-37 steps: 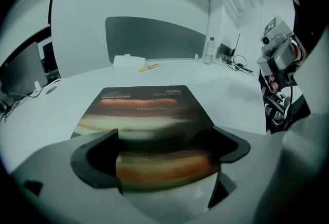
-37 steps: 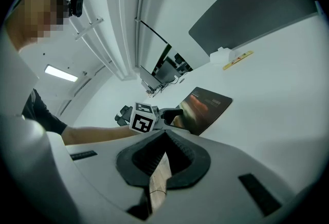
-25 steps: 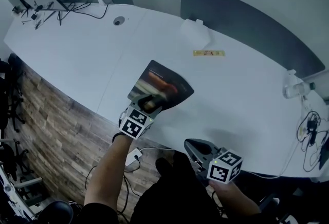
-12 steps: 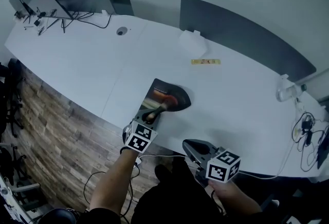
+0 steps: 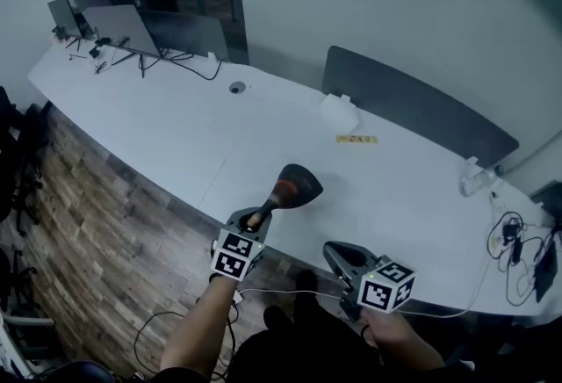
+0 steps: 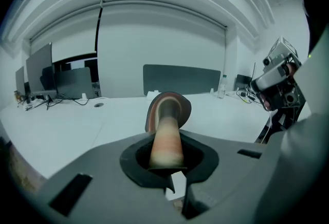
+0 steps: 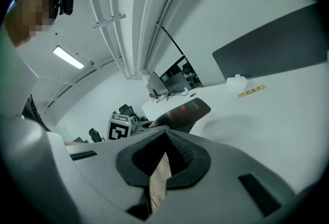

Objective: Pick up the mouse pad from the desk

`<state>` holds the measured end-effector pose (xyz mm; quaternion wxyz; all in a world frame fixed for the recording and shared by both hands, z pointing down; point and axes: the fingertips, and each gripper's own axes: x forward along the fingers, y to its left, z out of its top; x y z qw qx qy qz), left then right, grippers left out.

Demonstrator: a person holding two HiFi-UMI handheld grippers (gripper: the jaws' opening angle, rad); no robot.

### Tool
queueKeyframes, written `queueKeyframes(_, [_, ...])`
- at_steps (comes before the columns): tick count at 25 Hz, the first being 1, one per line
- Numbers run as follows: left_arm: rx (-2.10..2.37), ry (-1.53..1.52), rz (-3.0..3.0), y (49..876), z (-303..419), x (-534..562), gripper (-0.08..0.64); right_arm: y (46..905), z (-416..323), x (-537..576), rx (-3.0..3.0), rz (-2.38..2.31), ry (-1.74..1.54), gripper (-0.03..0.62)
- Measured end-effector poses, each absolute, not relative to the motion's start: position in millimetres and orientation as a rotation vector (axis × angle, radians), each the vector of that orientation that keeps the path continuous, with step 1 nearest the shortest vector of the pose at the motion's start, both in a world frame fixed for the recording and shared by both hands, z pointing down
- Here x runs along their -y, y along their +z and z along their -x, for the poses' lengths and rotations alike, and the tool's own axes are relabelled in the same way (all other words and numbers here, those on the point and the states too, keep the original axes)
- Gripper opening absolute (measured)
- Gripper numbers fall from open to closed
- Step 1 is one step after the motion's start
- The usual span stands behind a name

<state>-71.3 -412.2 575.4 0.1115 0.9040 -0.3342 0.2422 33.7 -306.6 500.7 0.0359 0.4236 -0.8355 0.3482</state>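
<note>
The mouse pad [image 5: 295, 184], dark with an orange-red picture, hangs in the air above the desk's near edge, curled into a trough. My left gripper [image 5: 256, 219] is shut on its near end. In the left gripper view the pad [image 6: 167, 115] runs out from between the closed jaws of the left gripper [image 6: 167, 160] and flares at its far end. My right gripper [image 5: 336, 254] is off the desk's front edge, to the right of the pad, shut with nothing in it. From the right gripper [image 7: 163, 159] I see the pad [image 7: 186, 111] and the left gripper's marker cube [image 7: 119, 128].
The long white desk [image 5: 167, 122] carries a grey divider panel [image 5: 413, 104], a white box [image 5: 339, 113], a yellow strip [image 5: 357, 140], a bottle [image 5: 474, 177] and cables [image 5: 514, 236] at the right. Monitors [image 5: 114, 21] stand far left. Wooden floor [image 5: 97, 232] lies below.
The pad lay flat on the desk with the left gripper at its near edge; now it is pinched, curled and lifted clear. Both grippers have risen.
</note>
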Motion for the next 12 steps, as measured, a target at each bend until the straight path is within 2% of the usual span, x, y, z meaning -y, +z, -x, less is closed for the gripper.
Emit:
queueKeyframes(5, [1.065,0.615,-2.668,532.7,103.9,391.6,0.037,478.4,-14.0,287.5,2.580,-1.319,0.977,-0.009])
queueKeyframes(12, [1.135,0.549,-2.628,512.8,156.0,347.1,0.037,459.7,23.0,257.8,2.593,-1.285,0.878,-0.009])
